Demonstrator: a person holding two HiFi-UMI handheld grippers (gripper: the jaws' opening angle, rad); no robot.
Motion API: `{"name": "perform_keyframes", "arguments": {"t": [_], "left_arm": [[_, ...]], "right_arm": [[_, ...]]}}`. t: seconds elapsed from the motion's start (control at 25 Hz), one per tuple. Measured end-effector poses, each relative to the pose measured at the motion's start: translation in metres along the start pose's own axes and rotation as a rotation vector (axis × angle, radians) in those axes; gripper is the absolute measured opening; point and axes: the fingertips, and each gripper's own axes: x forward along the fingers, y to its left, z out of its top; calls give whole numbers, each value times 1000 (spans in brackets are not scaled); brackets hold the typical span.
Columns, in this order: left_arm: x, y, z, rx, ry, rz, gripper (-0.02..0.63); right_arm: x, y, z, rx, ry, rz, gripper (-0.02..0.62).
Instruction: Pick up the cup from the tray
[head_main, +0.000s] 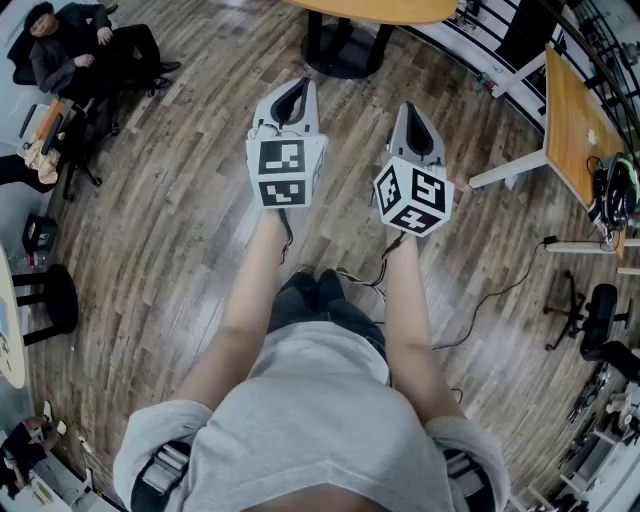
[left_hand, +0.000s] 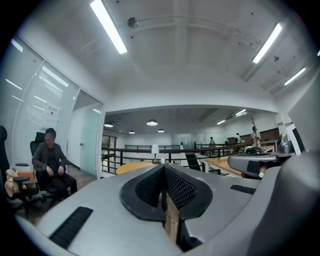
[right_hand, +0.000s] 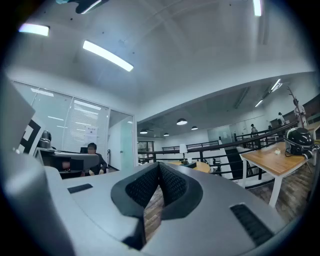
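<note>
In the head view we hold both grippers level ahead of us over wooden floor (head_main: 170, 230). The left gripper (head_main: 295, 92) sits at 11 o'clock of the picture's middle and the right gripper (head_main: 417, 115) at 1 o'clock, side by side and a little apart. Neither the cup nor the tray shows here, so we cannot say which way the cup lies from the jaws, how it stands, or which hand is nearer. The nearest surfaces are a round table (head_main: 372, 10) at 12 o'clock, its visible strip bare, and a desk (head_main: 572, 105) at 2 o'clock. We judge the tray must be sought on one of these or outside the frame. A seated person (head_main: 80, 50) is at 10 o'clock, well apart. A cable (head_main: 495, 295) trails over the floor at 4 o'clock, something to step around; otherwise the way ahead is open.

In the left gripper view the jaws are pressed together at their tips with nothing between them; only a sliver of floor shows lower in the gap. Beyond them a railing (left_hand: 145, 148) runs across at 12 o'clock, with the seated person at 9 o'clock. There is no cup and no tray.

In the right gripper view the jaws are likewise closed tip to tip and empty. The desk stands at 3 o'clock with the railing behind it. Again we see no cup or tray. We judge that the search comes first, and that whichever gripper takes the cup must spread its jaws before any grasp.
</note>
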Motion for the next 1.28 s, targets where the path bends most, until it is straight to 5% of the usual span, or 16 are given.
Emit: {"name": "perform_keyframes", "arguments": {"t": [0.8,1.28], "left_arm": [[4,-8,1,20,3,-1,6],[33,-30,-10,19,15,23,6]], "right_arm": [[2,-6,5,-2,-28,7,8],[15,-60,-4,19,-28,-35,8]]}}
